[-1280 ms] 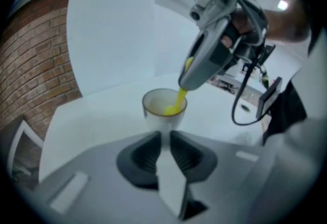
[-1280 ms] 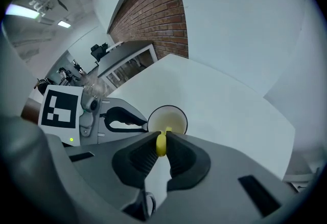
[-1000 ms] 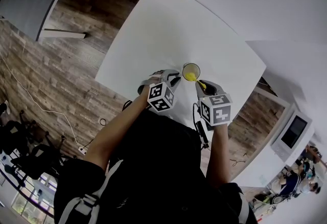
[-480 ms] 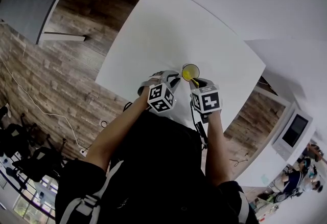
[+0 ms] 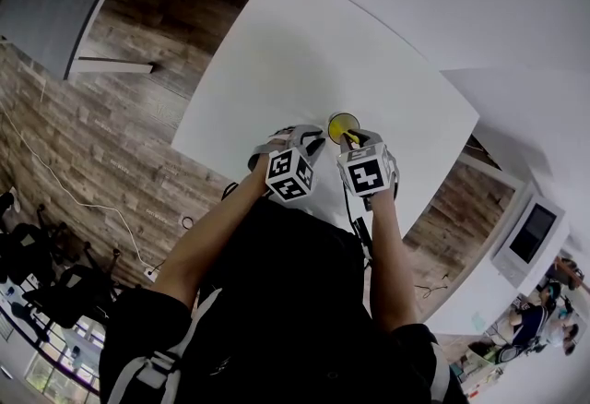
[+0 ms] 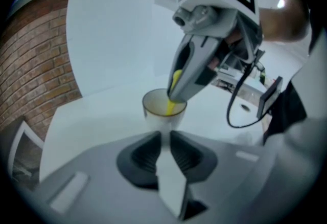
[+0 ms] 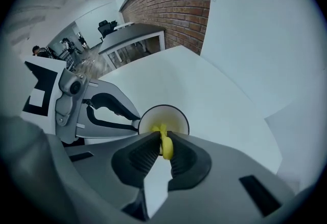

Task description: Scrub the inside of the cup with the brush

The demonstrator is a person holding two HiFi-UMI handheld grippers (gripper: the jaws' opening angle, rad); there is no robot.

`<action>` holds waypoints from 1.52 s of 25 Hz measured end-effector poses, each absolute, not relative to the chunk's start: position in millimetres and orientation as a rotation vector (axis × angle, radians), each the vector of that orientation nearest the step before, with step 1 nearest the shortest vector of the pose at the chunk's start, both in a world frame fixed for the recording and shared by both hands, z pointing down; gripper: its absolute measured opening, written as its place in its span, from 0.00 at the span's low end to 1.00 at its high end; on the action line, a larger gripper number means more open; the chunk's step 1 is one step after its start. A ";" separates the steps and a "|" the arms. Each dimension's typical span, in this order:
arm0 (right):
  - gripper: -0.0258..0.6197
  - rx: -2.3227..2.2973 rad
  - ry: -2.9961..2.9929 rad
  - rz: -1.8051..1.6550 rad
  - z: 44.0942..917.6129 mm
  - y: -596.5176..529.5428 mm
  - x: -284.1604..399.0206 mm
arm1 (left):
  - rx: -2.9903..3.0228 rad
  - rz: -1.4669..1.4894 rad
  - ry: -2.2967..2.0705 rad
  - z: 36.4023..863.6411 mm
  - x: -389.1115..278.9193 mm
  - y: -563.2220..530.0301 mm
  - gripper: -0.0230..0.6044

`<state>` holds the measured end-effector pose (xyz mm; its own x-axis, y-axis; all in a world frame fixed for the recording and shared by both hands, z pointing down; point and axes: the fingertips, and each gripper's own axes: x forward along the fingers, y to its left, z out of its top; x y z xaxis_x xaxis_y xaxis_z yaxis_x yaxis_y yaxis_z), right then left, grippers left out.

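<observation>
Your left gripper (image 6: 165,138) is clamped narrow on the near side of the cup (image 6: 152,108). The cup stands at centre in the head view, close to the near edge of the white table (image 5: 304,42). Your right gripper (image 7: 162,145) pinches the yellow brush (image 7: 165,149), its tip down inside the cup. Bare tabletop spreads toward the top of the frame, and wood floor (image 5: 138,52) lies past the left edge.

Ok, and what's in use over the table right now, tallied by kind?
cup: 1
brush: 1
claws: 2, the left claw on the cup and the right claw on the brush
Total: 4
</observation>
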<state>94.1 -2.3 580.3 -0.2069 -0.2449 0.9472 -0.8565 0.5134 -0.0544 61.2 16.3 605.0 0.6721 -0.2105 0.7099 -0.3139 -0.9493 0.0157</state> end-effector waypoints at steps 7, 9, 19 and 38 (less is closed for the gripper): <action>0.09 0.970 -1.723 0.652 578.1 -6.1 99.0 | 2.750 1.146 -0.432 604.4 60.8 16.1 0.13; 0.09 0.984 -1.711 0.608 576.8 -8.1 101.2 | 2.750 1.146 -0.433 604.1 61.5 16.4 0.13; 0.09 0.839 -1.649 0.507 582.5 1.2 96.8 | 2.744 1.148 -0.443 605.0 61.1 15.3 0.13; 0.09 0.640 -1.520 0.518 583.4 5.4 102.8 | 2.746 1.152 -0.443 604.3 64.2 16.2 0.13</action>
<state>102.8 5.4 583.4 0.0013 -0.0808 0.9967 -0.6726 0.7375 0.0606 64.2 16.2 604.3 0.6653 -0.2173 0.7143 -0.3173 -0.9483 0.0070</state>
